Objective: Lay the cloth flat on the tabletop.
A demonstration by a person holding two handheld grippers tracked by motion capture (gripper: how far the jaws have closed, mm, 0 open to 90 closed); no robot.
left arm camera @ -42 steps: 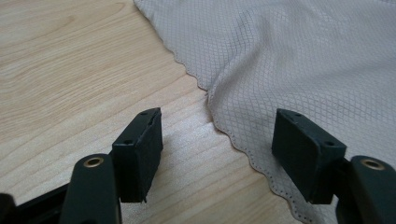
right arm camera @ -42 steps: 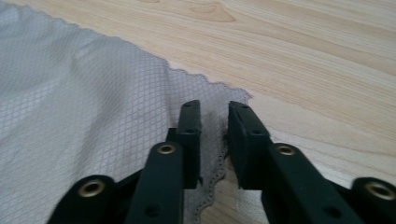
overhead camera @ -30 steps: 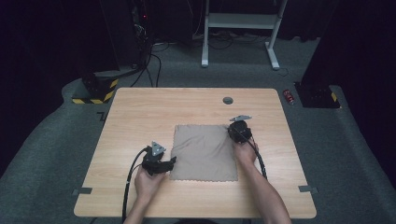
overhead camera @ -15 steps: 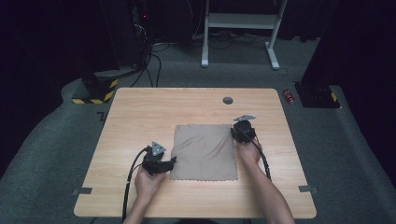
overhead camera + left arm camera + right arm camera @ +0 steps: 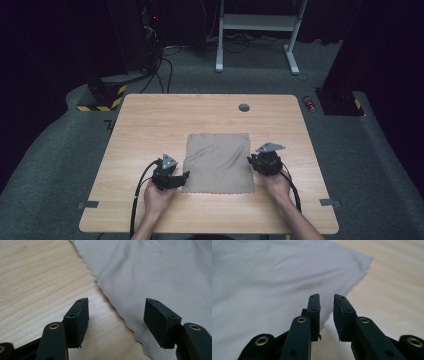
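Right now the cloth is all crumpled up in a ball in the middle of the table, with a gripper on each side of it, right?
Not quite. The cloth lies spread flat on the table, as the high view shows. The left gripper and right gripper do sit at its sides.

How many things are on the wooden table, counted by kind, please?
Cloth: 1, beige, flat on the table
Claws: 2, left claw and right claw, each at a side edge of the cloth
Round dark grommet: 1, near the far edge
Total: 4
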